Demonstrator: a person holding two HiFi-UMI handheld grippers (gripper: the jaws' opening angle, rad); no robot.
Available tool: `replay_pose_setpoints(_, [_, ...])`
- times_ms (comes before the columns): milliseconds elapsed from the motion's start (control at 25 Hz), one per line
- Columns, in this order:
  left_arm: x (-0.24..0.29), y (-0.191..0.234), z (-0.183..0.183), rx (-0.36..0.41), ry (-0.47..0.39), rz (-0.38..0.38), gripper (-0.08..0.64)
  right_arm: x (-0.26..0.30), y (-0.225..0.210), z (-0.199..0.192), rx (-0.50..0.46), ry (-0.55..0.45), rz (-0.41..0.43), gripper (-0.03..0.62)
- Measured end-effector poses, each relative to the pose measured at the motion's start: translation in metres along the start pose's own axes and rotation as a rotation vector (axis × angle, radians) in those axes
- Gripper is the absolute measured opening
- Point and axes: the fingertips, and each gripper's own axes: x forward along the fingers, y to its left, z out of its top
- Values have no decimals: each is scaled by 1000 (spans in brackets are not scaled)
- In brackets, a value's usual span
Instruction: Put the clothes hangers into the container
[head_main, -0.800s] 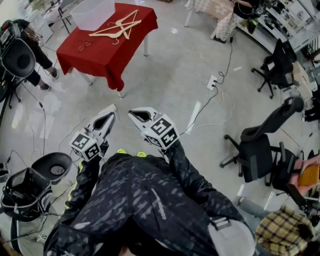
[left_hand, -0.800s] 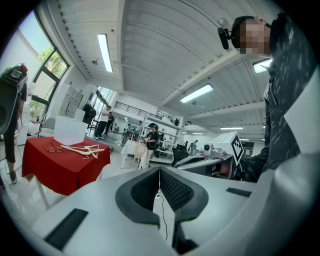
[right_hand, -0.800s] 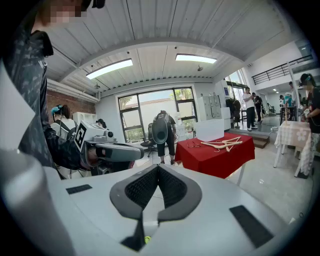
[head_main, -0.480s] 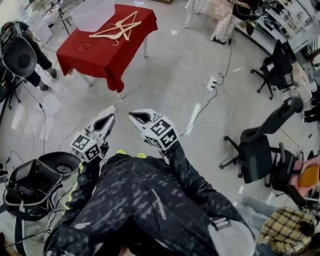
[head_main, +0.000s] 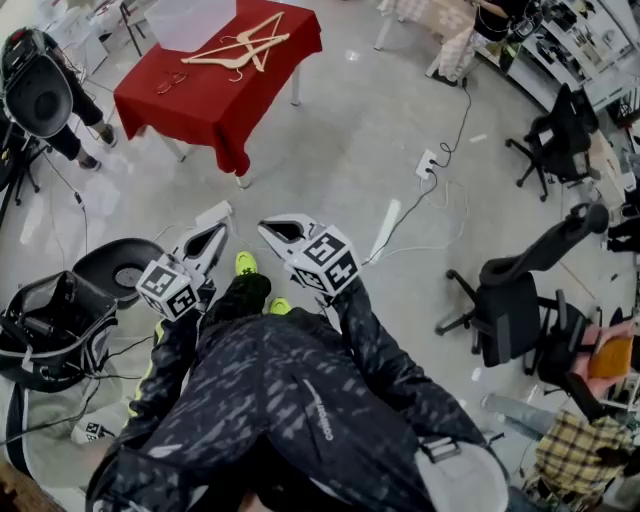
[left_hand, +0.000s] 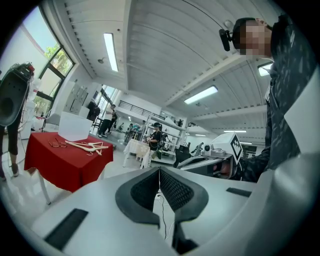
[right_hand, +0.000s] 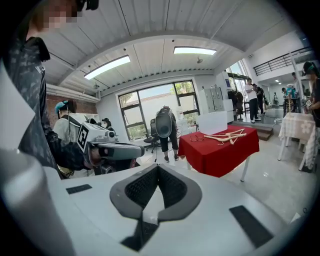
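Observation:
Several pale wooden hangers (head_main: 245, 45) lie crossed on a red-clothed table (head_main: 215, 100) at the far upper left, beside a clear plastic container (head_main: 190, 15) and thin wire hangers (head_main: 168, 82). My left gripper (head_main: 218, 215) and right gripper (head_main: 268, 228) are held side by side in the air over bare floor, far short of the table. Both are shut and hold nothing. In the left gripper view the hangers (left_hand: 87, 146) lie in front of the container (left_hand: 75, 127). In the right gripper view the hangers (right_hand: 227, 136) and container (right_hand: 215, 121) sit on the table (right_hand: 225, 152).
A power strip with cables (head_main: 425, 165) lies on the floor ahead to the right. Black office chairs (head_main: 510, 310) stand at the right. Black gear and a round seat (head_main: 60, 320) sit at the left. A person (head_main: 35, 90) stands left of the table.
The floor has slid toward me and a yellow-green shoe now shows between the grippers. The black gear at the left has shifted. Both grippers keep the same pose.

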Motion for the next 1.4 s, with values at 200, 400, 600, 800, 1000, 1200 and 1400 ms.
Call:
replay_pose_setpoints(200, [9, 23, 5, -23, -4, 3, 12, 17, -18, 2, -4, 18, -18, 15])
replay_pose_setpoints(400, [33, 63, 13, -30, -10, -21, 12, 48, -49, 16, -11, 36, -47, 15])
replay_pose_setpoints(600, [63, 116, 32, -33, -32, -31, 11, 84, -94, 36, -17, 63, -72, 17])
replay_pose_setpoints(800, [90, 164, 48, -49, -40, -30, 11, 115, -134, 64, -25, 77, -87, 17])
replay_pose_setpoints(1000, [123, 218, 71, -48, -62, -36, 11, 154, -177, 91, -22, 82, -107, 17])
replay_pose_setpoints(1200, [143, 256, 93, -31, -64, -58, 11, 188, -211, 120, -37, 83, -122, 17])
replay_pose_setpoints(1400, [150, 288, 109, -44, -69, -65, 11, 214, -241, 142, -54, 91, -138, 17])
